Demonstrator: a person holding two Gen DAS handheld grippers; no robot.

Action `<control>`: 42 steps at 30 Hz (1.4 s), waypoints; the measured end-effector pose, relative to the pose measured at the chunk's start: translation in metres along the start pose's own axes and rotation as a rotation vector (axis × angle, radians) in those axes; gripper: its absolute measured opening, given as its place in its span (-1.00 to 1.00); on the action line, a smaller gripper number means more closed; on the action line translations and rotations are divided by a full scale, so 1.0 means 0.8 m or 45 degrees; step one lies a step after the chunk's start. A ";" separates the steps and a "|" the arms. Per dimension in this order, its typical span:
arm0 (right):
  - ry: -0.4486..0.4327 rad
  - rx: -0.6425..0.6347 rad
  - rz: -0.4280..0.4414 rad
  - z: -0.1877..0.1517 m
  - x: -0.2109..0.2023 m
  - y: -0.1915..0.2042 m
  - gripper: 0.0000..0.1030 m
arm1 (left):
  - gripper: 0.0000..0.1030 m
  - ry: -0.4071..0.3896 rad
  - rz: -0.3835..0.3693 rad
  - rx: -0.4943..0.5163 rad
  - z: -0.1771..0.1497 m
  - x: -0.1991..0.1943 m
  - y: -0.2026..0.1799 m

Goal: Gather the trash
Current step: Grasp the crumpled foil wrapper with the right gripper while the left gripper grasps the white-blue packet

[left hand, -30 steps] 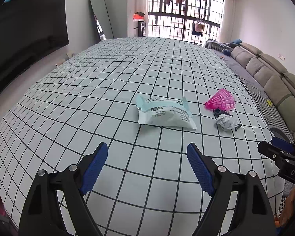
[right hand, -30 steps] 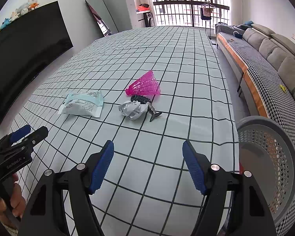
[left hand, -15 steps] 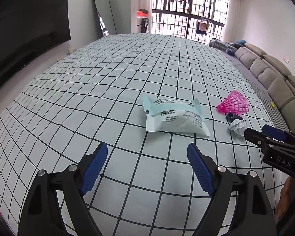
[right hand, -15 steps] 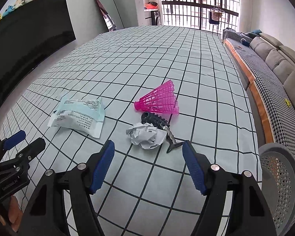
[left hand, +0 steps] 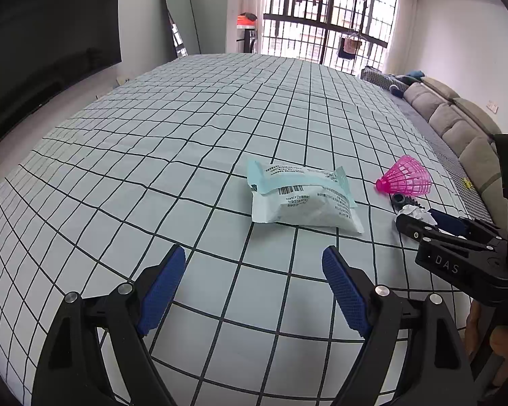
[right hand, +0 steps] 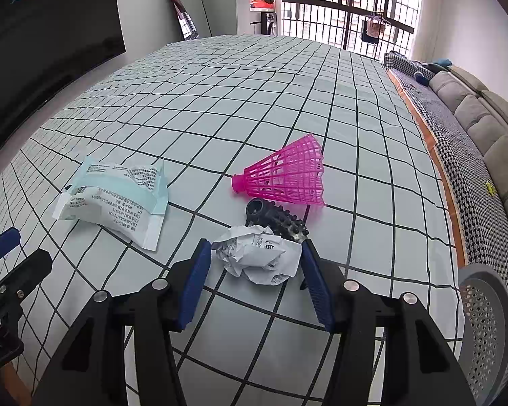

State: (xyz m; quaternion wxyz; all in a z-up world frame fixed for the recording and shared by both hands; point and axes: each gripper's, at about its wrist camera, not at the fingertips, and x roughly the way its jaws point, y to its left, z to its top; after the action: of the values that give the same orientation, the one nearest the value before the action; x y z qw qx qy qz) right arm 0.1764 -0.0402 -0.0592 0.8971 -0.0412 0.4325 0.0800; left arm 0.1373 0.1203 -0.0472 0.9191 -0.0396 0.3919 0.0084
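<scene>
1. Around the crumpled paper ball [right hand: 259, 258], the right gripper [right hand: 254, 270] sits with both blue pads touching the paper; its jaws have just been closing on it
2. Behind the paper ball, touching it, lies a black studded piece [right hand: 276, 218]; just beyond that, a pink shuttlecock [right hand: 284, 177]
3. Left of the paper ball, well apart, lies a pale sealed packet [left hand: 301, 198]; the left gripper [left hand: 254, 287] hangs wide open and empty before it
4. Right of the paper ball, past the checked cloth's [right hand: 220, 101] edge, stands a perforated bin [right hand: 487, 318]
5. A second ago the right gripper was farther back, wider open
</scene>
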 end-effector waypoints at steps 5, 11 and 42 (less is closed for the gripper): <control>-0.020 -0.022 -0.002 -0.002 -0.005 0.005 -0.27 | 0.58 -0.002 -0.004 -0.005 0.000 -0.001 0.002; -0.036 0.016 0.041 -0.009 -0.027 -0.001 -0.44 | 0.58 -0.003 0.002 -0.002 0.000 -0.002 0.002; -0.067 0.107 0.118 -0.070 -0.117 -0.037 -0.44 | 0.63 -0.046 0.127 0.183 0.123 0.052 0.024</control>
State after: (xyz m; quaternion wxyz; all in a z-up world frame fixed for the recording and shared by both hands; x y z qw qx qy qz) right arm 0.0812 -0.0876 -0.0205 0.9045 0.0187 0.4131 0.1041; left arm 0.2359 0.1465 -0.0107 0.9250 0.0461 0.3762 0.0268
